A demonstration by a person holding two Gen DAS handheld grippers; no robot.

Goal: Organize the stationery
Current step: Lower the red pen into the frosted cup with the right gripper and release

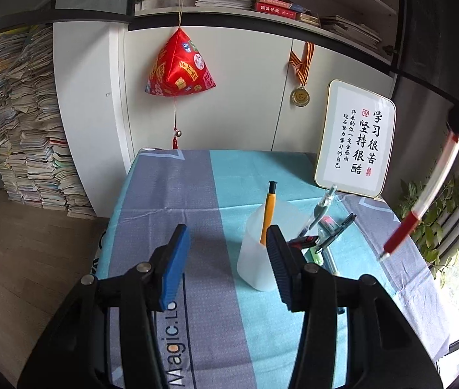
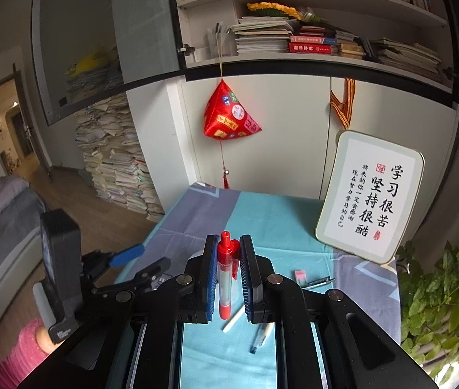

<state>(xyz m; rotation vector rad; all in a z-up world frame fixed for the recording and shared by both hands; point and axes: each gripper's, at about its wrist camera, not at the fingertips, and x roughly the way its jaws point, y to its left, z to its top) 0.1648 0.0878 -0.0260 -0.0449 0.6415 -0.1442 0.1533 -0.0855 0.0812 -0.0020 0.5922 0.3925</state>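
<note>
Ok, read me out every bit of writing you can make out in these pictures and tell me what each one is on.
"学习很苦 坚持很酷": large characters on the framed sign.
"将来的你一定会感谢现在努力学习的自己": small characters on the same sign.
"Magic.Lo": partly hidden, on the tablecloth.
Red seals on the sign: too small to read.
Red hanging ornament, red book spines, label on the left gripper: too blurred to read.
</note>
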